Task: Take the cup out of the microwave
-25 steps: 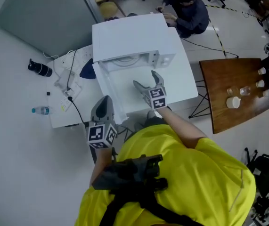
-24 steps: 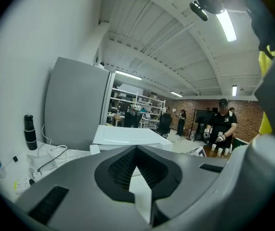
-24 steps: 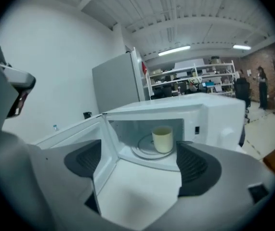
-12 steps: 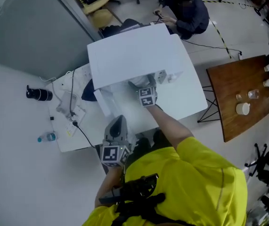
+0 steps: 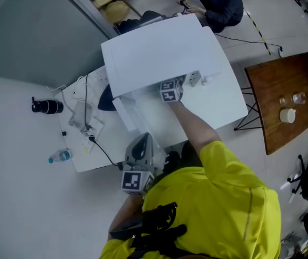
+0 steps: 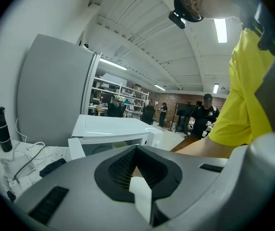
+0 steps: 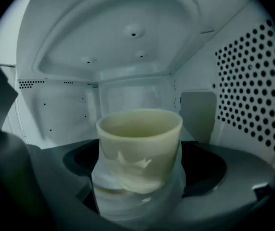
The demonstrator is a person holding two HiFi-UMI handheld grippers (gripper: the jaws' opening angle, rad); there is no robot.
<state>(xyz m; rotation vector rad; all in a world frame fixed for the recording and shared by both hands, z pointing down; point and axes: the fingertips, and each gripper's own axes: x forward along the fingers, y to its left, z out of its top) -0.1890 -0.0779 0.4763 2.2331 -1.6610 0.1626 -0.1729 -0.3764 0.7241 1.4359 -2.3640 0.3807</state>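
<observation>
- Cup (image 7: 139, 146), pale cream and upright, stood inside the microwave (image 5: 159, 47), roughly in the middle of its cavity floor and clear of the perforated side wall (image 7: 253, 81).
- My right tool (image 5: 169, 93) reached in through the microwave's open front. From the head view only its marker cube showed at the mouth of the microwave, with my bare forearm behind it.
- The jaws of that tool were apart, one on either side of the cup's lower half. I could not tell whether the pads pressed on the cup.
- My left tool (image 5: 141, 142) hung in front of the microwave, off its near left corner, and pointed toward it. Its jaws were together with nothing between them.
- The microwave door (image 5: 148, 117) was open in front of the cavity, between the microwave and my left tool.
- The white counter (image 5: 83, 155) carried the microwave. To the microwave's left on it lay a tangle of cables (image 5: 86, 120).
- Farther left of the microwave, off the counter, a water bottle (image 5: 60, 156) and a black cylinder (image 5: 45, 106) lay on their sides.
</observation>
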